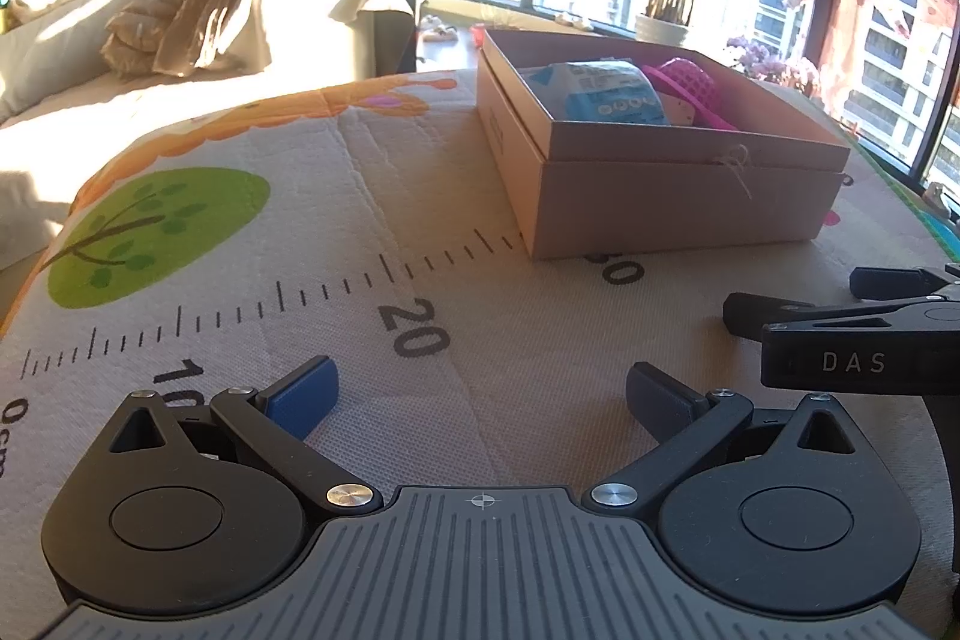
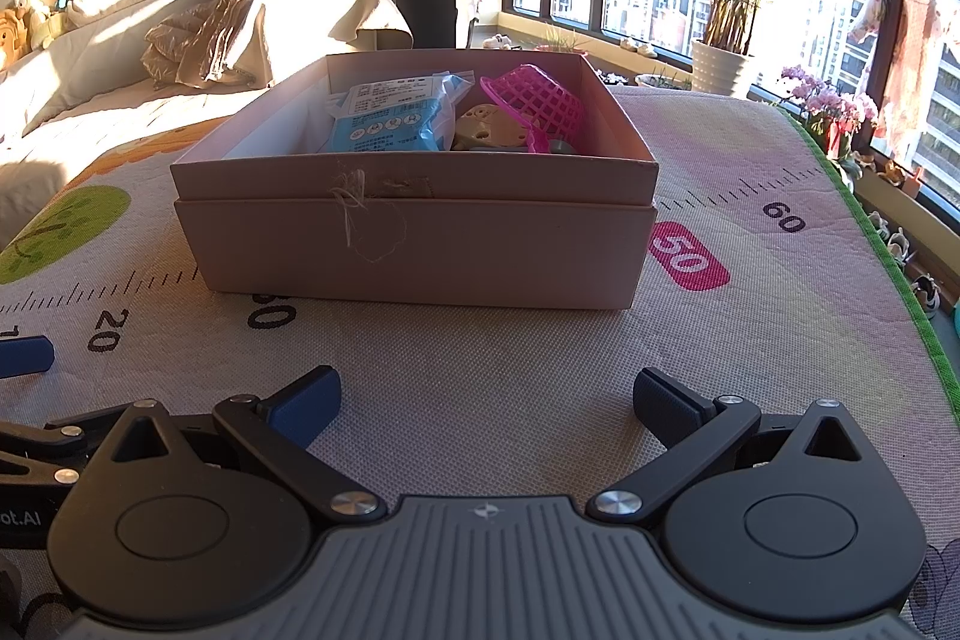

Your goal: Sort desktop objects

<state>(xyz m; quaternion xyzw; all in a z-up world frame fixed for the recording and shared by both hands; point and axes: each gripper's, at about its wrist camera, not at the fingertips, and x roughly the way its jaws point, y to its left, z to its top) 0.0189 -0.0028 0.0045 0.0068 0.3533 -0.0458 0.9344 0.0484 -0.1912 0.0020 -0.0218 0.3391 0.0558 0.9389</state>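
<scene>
Left gripper (image 1: pixel 480 400): fingers spread wide, nothing between them; one blue pad, one dark ribbed pad. Right gripper (image 2: pixel 486 406): likewise spread and empty; its body reads "DAS" in the left wrist view.

Both rest low over a woven play mat (image 2: pixel 510 358) printed with a ruler scale: "20", "60", a pink "50", and a green tree.

Cardboard box (image 2: pixel 420 244), rectangular, matte, loose thread on its front wall, stands on the mat ahead of both grippers. Inside: blue printed plastic packet (image 2: pixel 387 115), text unreadable; pink plastic mesh basket (image 2: pixel 537 103), tilted; beige perforated piece (image 2: pixel 480 130) between them.

Beyond: sofa (image 2: pixel 180 40) with rumpled fabric, potted plant (image 2: pixel 720 64), windows.
</scene>
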